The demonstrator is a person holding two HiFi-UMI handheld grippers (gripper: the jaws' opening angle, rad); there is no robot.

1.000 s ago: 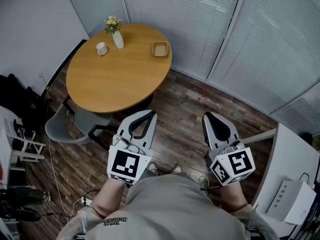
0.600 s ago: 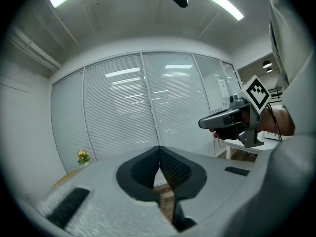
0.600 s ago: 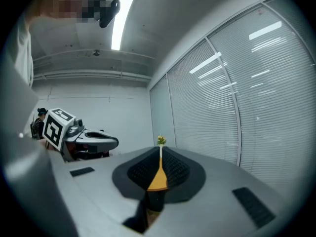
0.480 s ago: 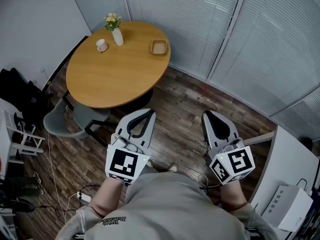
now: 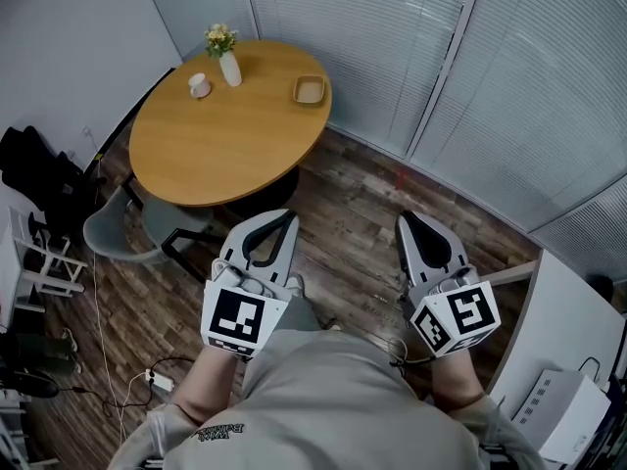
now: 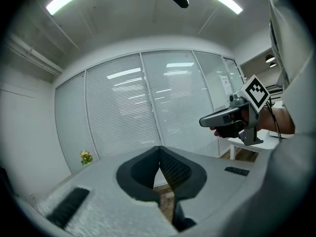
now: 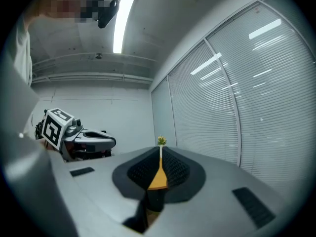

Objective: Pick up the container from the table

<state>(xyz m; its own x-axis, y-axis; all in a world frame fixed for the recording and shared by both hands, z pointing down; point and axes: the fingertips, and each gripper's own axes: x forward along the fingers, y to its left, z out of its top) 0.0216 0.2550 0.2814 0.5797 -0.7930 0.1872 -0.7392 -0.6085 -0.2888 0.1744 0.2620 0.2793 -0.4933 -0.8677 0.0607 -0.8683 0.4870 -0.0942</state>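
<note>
The container (image 5: pixel 309 89), a small tan square dish, sits on the far right side of the round wooden table (image 5: pixel 225 135). Both grippers hang over the floor well short of the table. My left gripper (image 5: pixel 283 217) is shut with nothing in it, its tips meeting (image 6: pixel 159 149). My right gripper (image 5: pixel 407 220) is also shut and empty (image 7: pixel 160 150). Through the slit between the right jaws shows a strip of the table (image 7: pixel 158 177) and the flowers (image 7: pixel 161 141). The container is not visible in either gripper view.
A white vase with yellow flowers (image 5: pixel 226 57) and a cup on a saucer (image 5: pixel 199 85) stand at the table's far left. A grey chair (image 5: pixel 137 233) is tucked at its near edge. Blinds line the windows. A white desk (image 5: pixel 568 351) stands at right, cables (image 5: pixel 127 360) at left.
The table and chair have drifted slightly up and left in the head view. Both grippers stay shut in nearly the same place in front of the body.
</note>
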